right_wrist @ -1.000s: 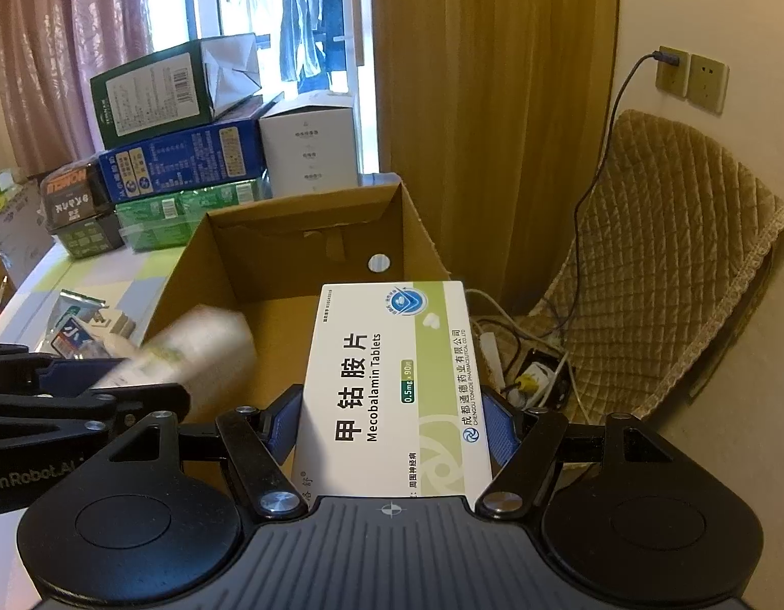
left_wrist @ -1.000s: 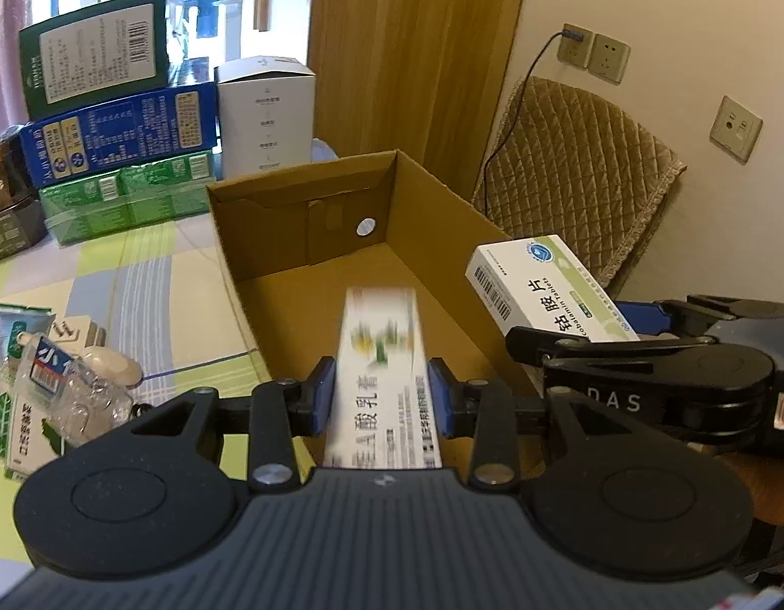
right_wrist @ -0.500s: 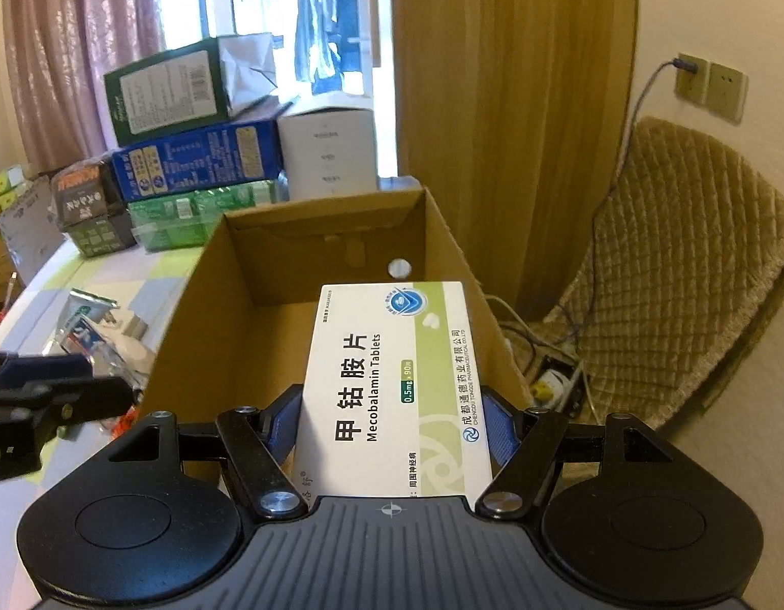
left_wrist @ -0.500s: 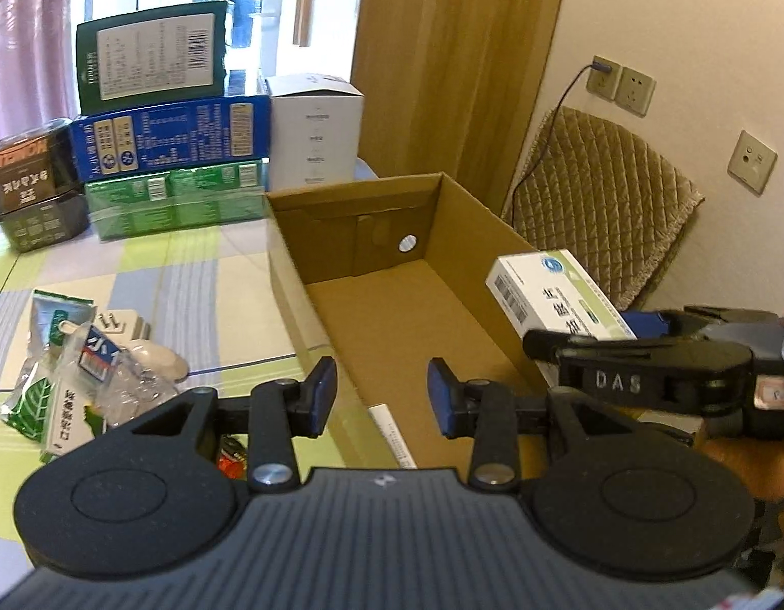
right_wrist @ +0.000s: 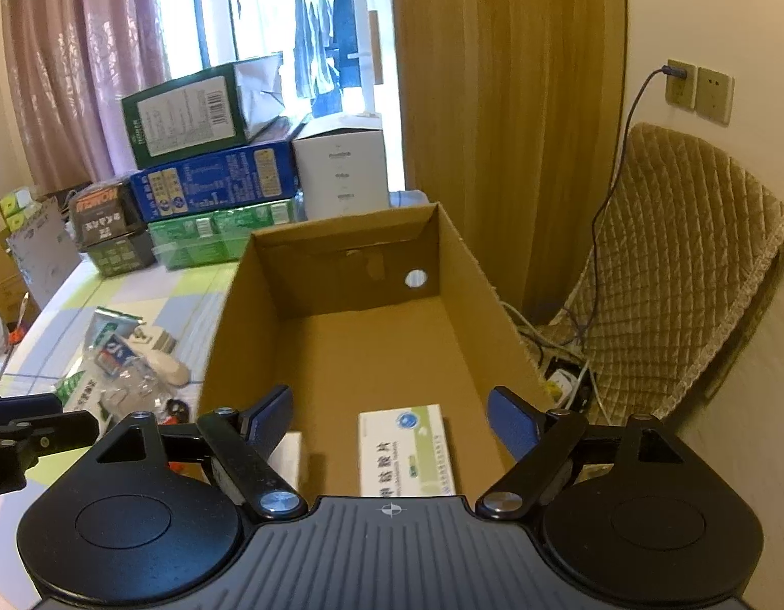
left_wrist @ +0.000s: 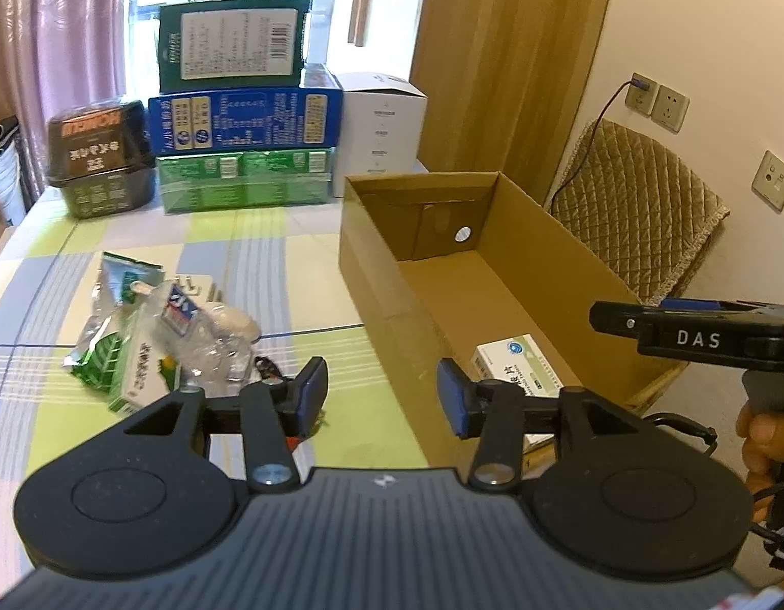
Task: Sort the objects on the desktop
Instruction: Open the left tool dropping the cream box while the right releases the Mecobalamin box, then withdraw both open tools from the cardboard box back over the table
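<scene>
Sorting part done: we hold both grippers, left (left_wrist: 381, 391) and right (right_wrist: 389, 419), with fingers wide and empty; a white-and-green medicine carton (right_wrist: 407, 450) lies inside the brown cardboard box (right_wrist: 473, 274), while crumpled packets (left_wrist: 137, 340) remain on the desk (left_wrist: 270, 254).

The left wrist view sits just behind the left gripper (left_wrist: 381, 396), looking forward and slightly down across the checked tablecloth (left_wrist: 290, 279) from outside the near left corner of the cardboard box (left_wrist: 569, 264), close to the table; the right gripper (left_wrist: 696, 335) juts in at its right edge, seen from the side; the right wrist view rides behind the right gripper (right_wrist: 392, 422), poised above the box's (right_wrist: 341, 335) near end and facing along its length toward the window; both views share the box, the medicine carton (left_wrist: 519, 361) (right_wrist: 407, 452) lying on its floor, the stacked packages (left_wrist: 239, 152) (right_wrist: 209, 178) beyond, the pile of packets (left_wrist: 153, 335) (right_wrist: 122, 361) and the quilted chair (left_wrist: 640, 203) (right_wrist: 671, 264)
</scene>
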Available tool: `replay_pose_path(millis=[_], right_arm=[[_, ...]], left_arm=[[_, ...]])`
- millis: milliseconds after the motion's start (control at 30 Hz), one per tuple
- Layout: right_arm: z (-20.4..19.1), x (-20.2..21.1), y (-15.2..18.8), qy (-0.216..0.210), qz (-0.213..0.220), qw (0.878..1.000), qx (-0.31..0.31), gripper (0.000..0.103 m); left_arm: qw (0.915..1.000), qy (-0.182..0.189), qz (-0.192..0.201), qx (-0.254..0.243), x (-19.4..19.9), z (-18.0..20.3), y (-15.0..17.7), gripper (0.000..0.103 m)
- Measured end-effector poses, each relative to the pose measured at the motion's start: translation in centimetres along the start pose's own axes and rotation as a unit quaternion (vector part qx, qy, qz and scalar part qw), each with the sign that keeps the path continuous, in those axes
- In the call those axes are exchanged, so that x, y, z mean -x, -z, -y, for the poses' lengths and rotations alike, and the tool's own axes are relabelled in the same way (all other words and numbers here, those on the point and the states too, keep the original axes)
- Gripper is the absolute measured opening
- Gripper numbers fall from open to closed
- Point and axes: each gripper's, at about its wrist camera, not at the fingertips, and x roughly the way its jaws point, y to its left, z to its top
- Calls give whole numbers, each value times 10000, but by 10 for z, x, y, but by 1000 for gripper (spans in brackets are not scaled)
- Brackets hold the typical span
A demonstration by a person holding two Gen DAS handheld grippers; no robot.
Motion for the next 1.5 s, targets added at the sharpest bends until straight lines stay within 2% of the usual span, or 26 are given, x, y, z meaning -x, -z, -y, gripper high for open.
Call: replay_pose_path(millis=[333,500,700,833,1000,1133,1333,1500], right_arm=[[-55,37,11,-158,72,9990,413,87],[-87,49,19,-193,147,9974,677,101],[-122,53,25,-386,146,9953,882,101],[-140,53,26,-489,134,9937,1000,101],[-154,50,30,-573,107,9923,1096,101],[-159,48,34,-847,90,9906,1073,101],[-167,37,48,-997,-84,9888,1109,101],[-172,22,60,-1215,-220,9855,1166,101]], left_arm=[[9993,-355,102,31,44,-34,17,52],[9985,-512,163,44,66,-53,26,63],[9969,-753,197,63,85,-75,35,81],[9959,-868,212,119,94,-90,41,85],[9945,-1010,226,158,101,-106,48,101],[9935,-1122,143,138,101,-117,53,102],[9919,-1228,67,318,100,-140,61,102],[9910,-1327,152,92,92,-152,66,101]])
